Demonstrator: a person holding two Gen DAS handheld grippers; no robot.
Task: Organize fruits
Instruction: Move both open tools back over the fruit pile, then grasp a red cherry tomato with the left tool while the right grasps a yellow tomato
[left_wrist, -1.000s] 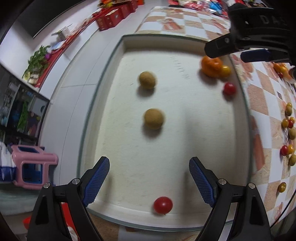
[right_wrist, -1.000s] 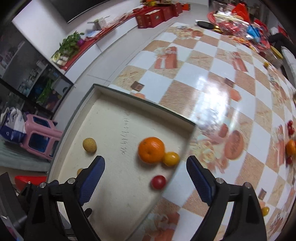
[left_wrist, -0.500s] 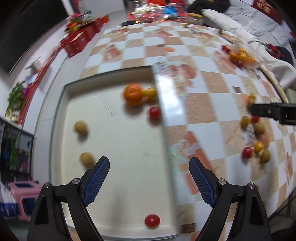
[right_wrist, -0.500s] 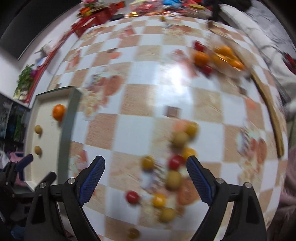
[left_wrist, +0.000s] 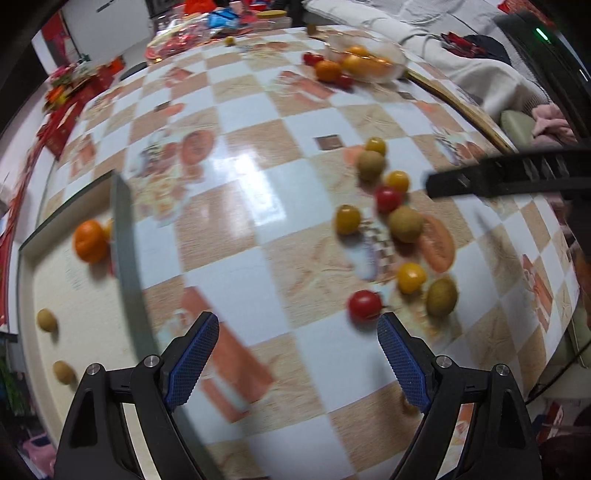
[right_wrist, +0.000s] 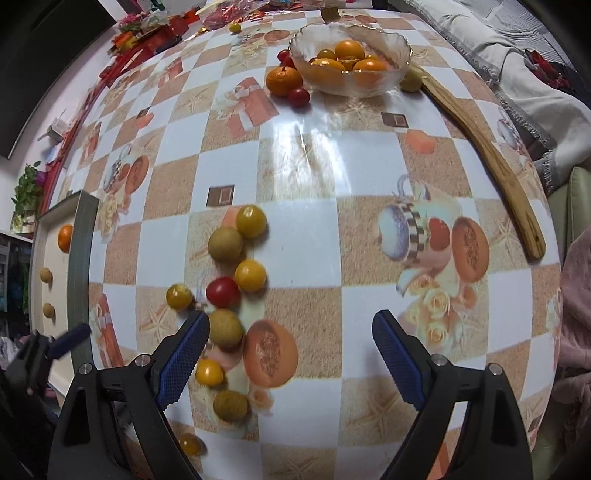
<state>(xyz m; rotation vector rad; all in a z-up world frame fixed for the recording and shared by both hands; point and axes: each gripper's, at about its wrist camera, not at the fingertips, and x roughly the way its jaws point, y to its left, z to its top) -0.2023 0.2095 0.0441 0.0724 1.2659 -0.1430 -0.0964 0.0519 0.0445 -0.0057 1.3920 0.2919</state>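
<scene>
No writing is readable here. Your left gripper (left_wrist: 297, 354) and right gripper (right_wrist: 291, 352) both stand spread, holding nothing. Since a second ago both have swung off the tray (right_wrist: 79, 266) to the loose fruit cluster (right_wrist: 225, 280) on the checkered tablecloth (right_wrist: 306, 177). A glass bowl (right_wrist: 349, 55) of oranges sits beyond, with a sofa alongside.

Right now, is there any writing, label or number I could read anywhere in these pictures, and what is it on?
None can be read.
Tray: faint dark marks on the floor near the orange, too blurred to read.
Red boxes at the table's far edge: print too small to read.
Tablecloth: only pictures of gifts, cups and fruit, no words.
Both grippers: no readable markings.
</scene>
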